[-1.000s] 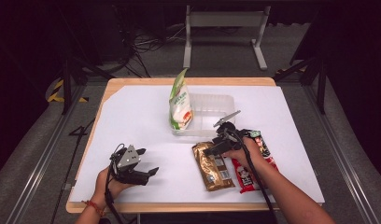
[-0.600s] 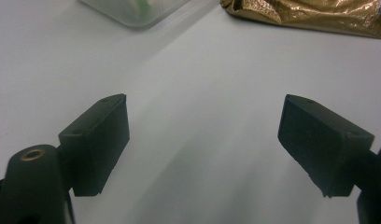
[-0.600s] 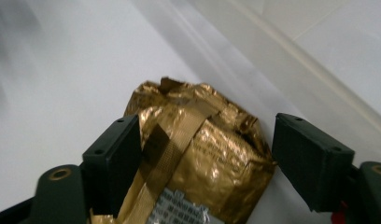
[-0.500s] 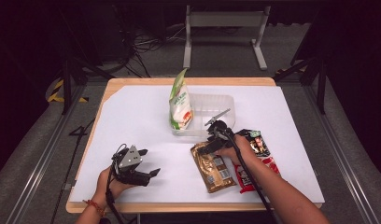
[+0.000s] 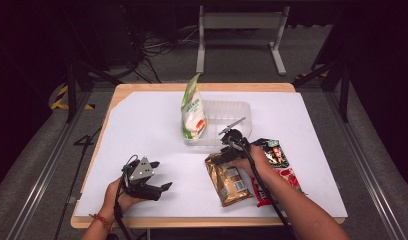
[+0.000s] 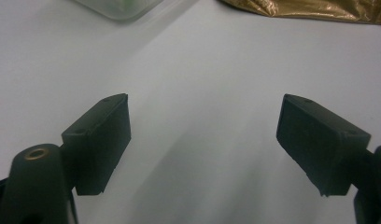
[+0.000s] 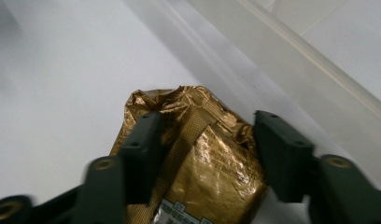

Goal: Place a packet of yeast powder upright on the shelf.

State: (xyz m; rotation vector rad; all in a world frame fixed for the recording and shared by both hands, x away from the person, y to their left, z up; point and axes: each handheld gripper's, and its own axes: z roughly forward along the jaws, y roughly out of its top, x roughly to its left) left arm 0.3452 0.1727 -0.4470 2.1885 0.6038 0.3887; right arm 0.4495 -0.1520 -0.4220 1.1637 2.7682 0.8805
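— While the right hand-held gripper [image 5: 227, 150] sits over the far end of the gold snack packet [image 5: 231, 179], would you say it has hold of it?

— Not yet, I think. In the right gripper view its jaws stand apart, one on each side of the crinkled top of the packet [image 7: 198, 149], with a gap showing beside at least the right one. So it is released, straddling the packet and not clamped on it.

— Where does the packet lie?

— Flat on the white sheet of the desk [image 5: 142, 130], just in front of the clear plastic tub [image 5: 227, 112] and beside a red and black packet [image 5: 279, 160] on its right. The tub already holds a green and white bag [image 5: 193, 112], leaning upright at its left end.

— So which step is this?

— I judge it to be the grasp on the gold packet, presumably to move it into the tub with the bag. The next move calls for closing the jaws on the top seam, then lifting enough to clear the tub's rim [image 7: 310, 60], which lies close ahead.

— And the other hand?

— The left hand-held gripper [image 5: 162, 189] rests near the front edge of the desk, well apart from the packets. Its jaws are spread wide with bare sheet between them, holding nothing.
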